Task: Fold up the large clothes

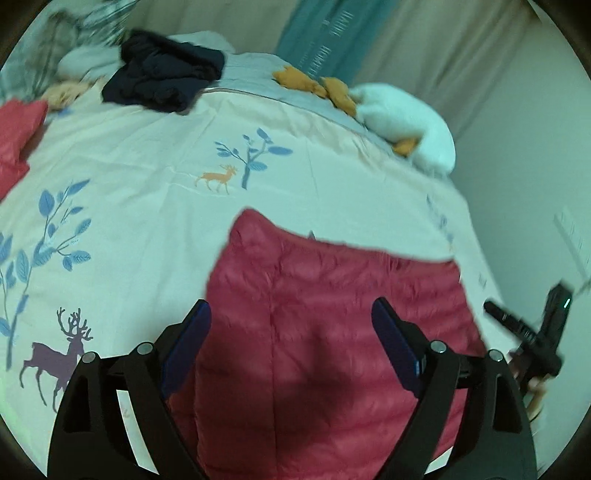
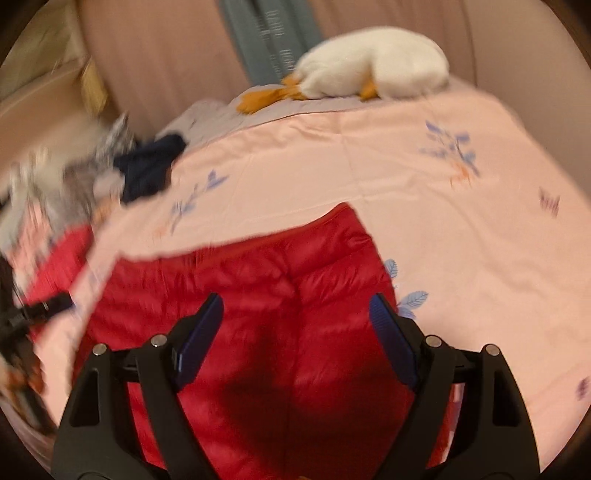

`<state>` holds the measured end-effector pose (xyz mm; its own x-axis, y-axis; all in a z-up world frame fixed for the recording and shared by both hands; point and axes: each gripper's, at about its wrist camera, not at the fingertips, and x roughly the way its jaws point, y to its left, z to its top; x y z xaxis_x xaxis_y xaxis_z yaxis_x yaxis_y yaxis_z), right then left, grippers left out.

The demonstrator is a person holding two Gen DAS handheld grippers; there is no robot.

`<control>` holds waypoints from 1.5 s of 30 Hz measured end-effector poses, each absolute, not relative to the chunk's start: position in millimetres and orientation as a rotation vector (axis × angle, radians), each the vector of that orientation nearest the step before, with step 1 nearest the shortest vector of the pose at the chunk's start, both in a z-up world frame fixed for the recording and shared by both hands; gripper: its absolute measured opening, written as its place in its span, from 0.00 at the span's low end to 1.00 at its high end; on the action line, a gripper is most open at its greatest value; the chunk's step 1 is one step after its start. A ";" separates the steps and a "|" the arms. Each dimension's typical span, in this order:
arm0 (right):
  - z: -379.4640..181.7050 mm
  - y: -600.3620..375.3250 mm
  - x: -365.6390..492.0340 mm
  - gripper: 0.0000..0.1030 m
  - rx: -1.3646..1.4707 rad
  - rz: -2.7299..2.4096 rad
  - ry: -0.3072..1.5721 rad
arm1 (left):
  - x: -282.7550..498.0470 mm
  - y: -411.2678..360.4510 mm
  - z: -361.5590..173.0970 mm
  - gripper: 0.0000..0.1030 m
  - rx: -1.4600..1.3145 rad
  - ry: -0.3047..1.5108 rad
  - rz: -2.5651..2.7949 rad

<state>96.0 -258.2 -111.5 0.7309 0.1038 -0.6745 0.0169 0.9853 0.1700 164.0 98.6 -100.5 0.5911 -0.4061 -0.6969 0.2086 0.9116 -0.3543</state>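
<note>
The red puffer jacket lies flat on the pink bedspread, at the near edge of the bed, and every other thing can be placed from it. Its quilted surface runs in stitched bands, with a seam down the middle. In the right wrist view the same jacket fills the lower centre, and a fold of the bedspread crosses over its far left part.

The left gripper hovers over the jacket with its jaws spread wide; the blue pads stand well apart and nothing is pinched between them. The right gripper hovers over the jacket likewise, jaws spread wide, gripping nothing. Part of the right gripper also shows at the right edge of the left wrist view, just beside the jacket.

Beyond the jacket, at the far side of the bed, lies a white plush goose with orange feet. Far left of the jacket sits a dark navy garment, crumpled, with a blurred pile of grey and patterned clothes next to it. Another red piece lies well apart at the left edge. Behind the bed hang beige curtains and a teal cloth.
</note>
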 end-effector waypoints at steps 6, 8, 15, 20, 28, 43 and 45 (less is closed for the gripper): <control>-141.0 -225.0 75.1 0.80 -0.059 0.006 0.771 | 126.0 67.3 -124.7 0.86 -0.025 0.813 -0.326; -154.7 -227.6 73.6 0.80 -0.036 0.010 0.792 | 125.0 62.1 -138.3 0.86 0.023 0.842 -0.307; -178.1 -233.1 61.4 0.80 0.018 0.028 0.781 | 110.4 62.8 -163.6 0.86 0.037 0.854 -0.321; -167.5 -237.6 60.4 0.80 0.073 0.027 0.791 | 112.0 64.4 -165.2 0.86 0.015 0.859 -0.311; -131.3 -244.7 14.7 0.80 0.120 0.039 0.679 | 79.7 58.7 -134.4 0.86 0.037 0.788 -0.287; -176.4 -253.4 -0.8 0.80 0.098 -0.027 0.762 | 69.0 56.7 -157.1 0.86 0.038 0.838 -0.288; -181.6 -254.3 0.7 0.80 0.103 -0.025 0.767 | 69.0 55.6 -158.9 0.86 0.042 0.841 -0.287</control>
<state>0.7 -254.3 -181.6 0.7201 0.0152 -0.6937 0.0596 0.9947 0.0837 69.0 55.6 -158.9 0.6303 -0.2344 -0.7401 0.2676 0.9605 -0.0763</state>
